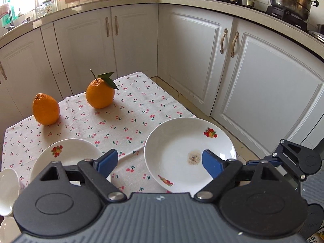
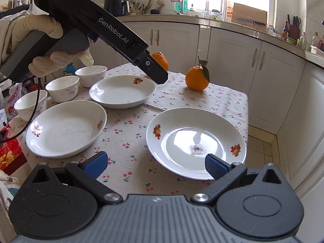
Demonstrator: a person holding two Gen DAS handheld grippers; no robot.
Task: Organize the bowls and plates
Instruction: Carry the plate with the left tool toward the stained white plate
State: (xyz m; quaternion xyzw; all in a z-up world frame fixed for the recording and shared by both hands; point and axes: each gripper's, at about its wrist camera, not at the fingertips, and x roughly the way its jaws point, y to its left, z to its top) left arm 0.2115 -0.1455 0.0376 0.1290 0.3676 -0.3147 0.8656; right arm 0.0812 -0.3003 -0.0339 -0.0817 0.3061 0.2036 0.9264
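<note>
Left wrist view: the left tool [image 1: 160,161] hangs released above the cherry-print counter [image 1: 125,125], nothing between its blue pads, the stained plate [image 1: 182,151] under its right pad and another plate [image 1: 66,156] under its left. Right wrist view alone shows the right tool [image 2: 155,165], also released, just short of that stained plate [image 2: 194,141], plus three bowls [image 2: 62,88] and a gloved hand [image 2: 46,46].

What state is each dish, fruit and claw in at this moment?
White plate with a brown stain: upright, dirty, unstacked.
Two other white fruit-print plates: separate, empty.
Three white ceramic bowls: upright, unstacked.
Two oranges: resting on the cloth.
Left claw: open, empty.
Right claw: open, empty.
</note>
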